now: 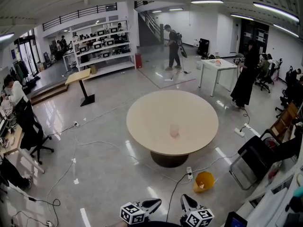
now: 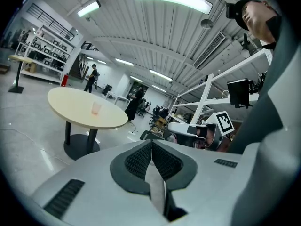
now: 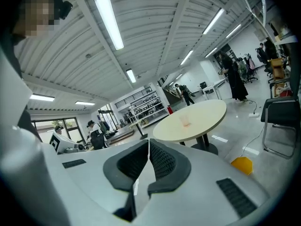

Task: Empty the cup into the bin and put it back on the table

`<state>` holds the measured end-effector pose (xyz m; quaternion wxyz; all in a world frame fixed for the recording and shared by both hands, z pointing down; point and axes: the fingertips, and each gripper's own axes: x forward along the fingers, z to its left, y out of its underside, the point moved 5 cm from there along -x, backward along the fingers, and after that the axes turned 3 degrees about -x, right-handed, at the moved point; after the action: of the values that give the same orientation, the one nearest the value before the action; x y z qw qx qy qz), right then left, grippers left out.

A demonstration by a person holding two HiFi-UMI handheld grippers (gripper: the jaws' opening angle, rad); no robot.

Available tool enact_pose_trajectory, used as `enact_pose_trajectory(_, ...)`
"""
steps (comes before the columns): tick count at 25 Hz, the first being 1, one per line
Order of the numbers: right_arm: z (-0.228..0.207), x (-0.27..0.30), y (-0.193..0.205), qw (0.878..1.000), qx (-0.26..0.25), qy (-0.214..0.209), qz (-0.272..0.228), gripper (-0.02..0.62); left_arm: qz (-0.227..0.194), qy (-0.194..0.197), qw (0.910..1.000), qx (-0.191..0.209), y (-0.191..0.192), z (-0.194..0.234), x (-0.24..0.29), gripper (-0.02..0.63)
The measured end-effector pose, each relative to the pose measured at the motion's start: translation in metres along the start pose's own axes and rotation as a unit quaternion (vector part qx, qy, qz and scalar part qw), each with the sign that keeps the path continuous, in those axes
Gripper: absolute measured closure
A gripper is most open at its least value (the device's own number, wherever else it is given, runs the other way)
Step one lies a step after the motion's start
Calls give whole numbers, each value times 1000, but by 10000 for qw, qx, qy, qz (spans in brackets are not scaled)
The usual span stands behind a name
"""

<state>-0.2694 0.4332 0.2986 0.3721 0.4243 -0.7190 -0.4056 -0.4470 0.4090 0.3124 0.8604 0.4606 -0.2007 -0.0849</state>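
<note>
Cup (image 1: 174, 130) first: it stands upright near the middle of the round tabletop (image 1: 142, 119), well apart from both tools, so the task looks not yet begun; it seems pale and translucent, and whether anything is inside I cannot tell from this far off. Left tongs (image 2: 151, 147) are closed pad to pad with nothing between them; right tongs (image 3: 146, 147) likewise, pressed together and empty; both sit low at the near edge of the head view, aimed roughly toward the tabletop, which reads as a resting carry before an approach. Yellow bin (image 1: 204, 181) stands on the floor (image 1: 109, 141) at the near right of the pedestal, between the person and the cup, probably so that a short swing from the tabletop reaches it. Apart from the cup the cream tabletop is bare; the floor is glossy grey and crossed by cables (image 1: 176, 192); a black chair (image 1: 253, 157) stands to the right; shelving (image 1: 102, 51) lines the far wall; several people stand about under strip lights (image 1: 207, 1).
</note>
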Motion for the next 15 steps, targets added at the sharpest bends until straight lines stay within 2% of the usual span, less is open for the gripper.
enact_pose_trajectory(8, -15, -23, 11, 9997, 189, 58, 170, 577, 151, -101, 9996, -200, 23, -18, 10, 581)
enact_pose_trajectory(15, -38, -17, 17, 9991, 318, 170, 233, 577, 444, 74, 9990, -80, 27, -13, 39, 581)
